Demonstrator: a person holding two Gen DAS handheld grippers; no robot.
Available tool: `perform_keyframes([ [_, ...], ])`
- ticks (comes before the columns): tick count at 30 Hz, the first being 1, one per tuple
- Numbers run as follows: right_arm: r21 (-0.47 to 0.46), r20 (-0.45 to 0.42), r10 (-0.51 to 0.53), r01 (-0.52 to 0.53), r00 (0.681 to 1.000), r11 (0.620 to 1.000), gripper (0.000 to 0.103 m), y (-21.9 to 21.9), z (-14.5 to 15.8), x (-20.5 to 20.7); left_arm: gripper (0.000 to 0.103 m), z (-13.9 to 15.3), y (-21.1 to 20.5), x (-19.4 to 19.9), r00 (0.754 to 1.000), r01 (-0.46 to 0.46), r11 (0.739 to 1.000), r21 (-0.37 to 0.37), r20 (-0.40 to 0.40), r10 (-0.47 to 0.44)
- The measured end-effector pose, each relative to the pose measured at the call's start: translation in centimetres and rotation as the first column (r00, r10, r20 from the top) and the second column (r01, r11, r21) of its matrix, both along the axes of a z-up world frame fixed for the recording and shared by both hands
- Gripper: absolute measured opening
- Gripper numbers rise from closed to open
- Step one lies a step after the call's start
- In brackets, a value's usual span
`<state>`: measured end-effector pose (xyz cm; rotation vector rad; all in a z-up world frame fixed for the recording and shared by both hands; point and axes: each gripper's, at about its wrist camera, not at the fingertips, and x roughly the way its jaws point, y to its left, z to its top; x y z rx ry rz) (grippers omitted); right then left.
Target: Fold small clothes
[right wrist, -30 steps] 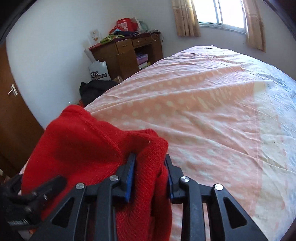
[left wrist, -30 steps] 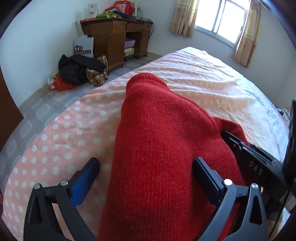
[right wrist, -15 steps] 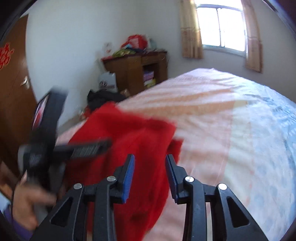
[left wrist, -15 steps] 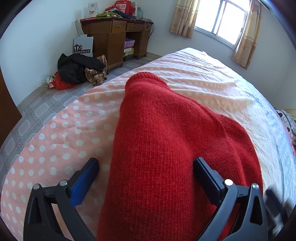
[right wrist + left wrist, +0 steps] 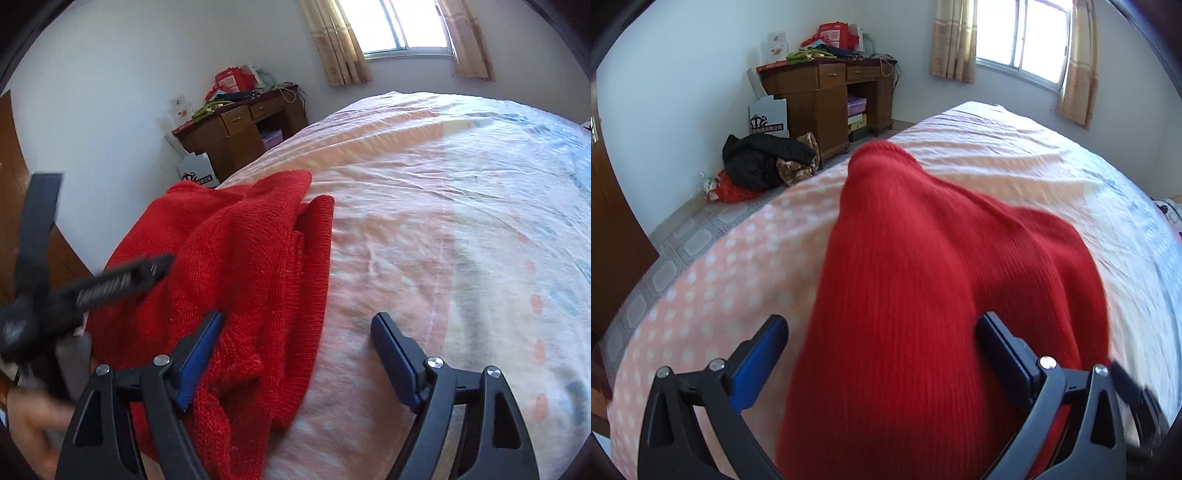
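The red sweater [image 5: 923, 295] is showing a coarse ribbed knit, matt and fuzzy. The bed sheet [image 5: 424, 192] is looking like thin, smooth, wrinkled cotton cloth. The left gripper [image 5: 882, 354] and the right gripper [image 5: 295, 347] are showing matt black plastic arms, blue pads and shiny metal screws. The desk [image 5: 820, 92] is gleaming as varnished brown wood.

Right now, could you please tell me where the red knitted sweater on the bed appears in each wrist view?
Left wrist: the red knitted sweater fills the centre, between the open fingers.
Right wrist: it lies centre-left, by the left finger.
Shared landmark: the brown wooden desk against the far wall.
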<state>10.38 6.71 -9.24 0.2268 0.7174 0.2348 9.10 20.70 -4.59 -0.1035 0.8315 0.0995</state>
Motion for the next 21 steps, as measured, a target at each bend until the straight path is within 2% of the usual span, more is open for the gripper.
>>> perform_keyframes([
  [4,-0.030,-0.002,-0.015,0.015,1.000,0.999,0.085,0.0,0.2,-0.8,0.103,-0.3,0.8,-3.3,0.999,-0.036,0.991,-0.132,-0.022,0.033],
  [6,-0.009,-0.040,-0.030,0.030,0.999,1.000,0.091,-0.5,0.1,-1.7,0.103,0.3,0.6,-5.0,0.999,-0.039,0.991,-0.129,-0.025,0.036],
  [9,0.000,-0.059,-0.038,0.038,0.998,0.999,0.093,-1.0,0.1,-3.8,0.103,-0.2,-0.8,-6.5,0.996,-0.032,0.997,-0.069,-0.083,0.026],
  [12,-0.087,-0.053,-0.039,0.035,0.998,0.996,0.093,-0.3,0.0,-6.7,0.103,-0.4,-3.0,-8.2,0.997,-0.026,1.000,0.012,-0.076,0.027],
  [14,-0.085,-0.061,-0.054,0.049,0.997,0.995,0.093,-0.6,-0.2,-8.1,0.103,-0.7,-3.4,-9.0,0.996,-0.031,0.999,-0.011,-0.080,0.030],
  [16,-0.080,-0.077,-0.048,0.042,0.996,0.996,0.093,-0.8,-0.4,-9.2,0.103,-0.9,-4.2,-9.8,0.995,-0.029,0.999,0.022,-0.094,0.031],
  [17,-0.114,-0.084,-0.049,0.039,0.995,0.993,0.093,-0.6,-0.4,-9.7,0.103,-1.0,-4.8,-10.1,0.994,-0.024,0.997,0.073,-0.101,0.032],
  [18,-0.186,-0.095,-0.052,0.034,0.994,0.982,0.094,0.0,-0.5,-10.4,0.103,-1.3,-5.4,-10.4,0.993,-0.015,0.991,0.132,-0.118,0.031],
  [19,-0.265,-0.107,-0.058,0.028,0.993,0.964,0.094,0.7,-0.8,-10.9,0.103,-1.4,-5.6,-10.7,0.991,-0.007,0.987,0.161,-0.128,0.028],
  [21,-0.325,-0.103,-0.070,0.033,0.992,0.945,0.094,1.3,-0.7,-12.2,0.103,-1.2,-5.6,-11.6,0.992,0.005,0.989,0.149,-0.126,0.014],
])
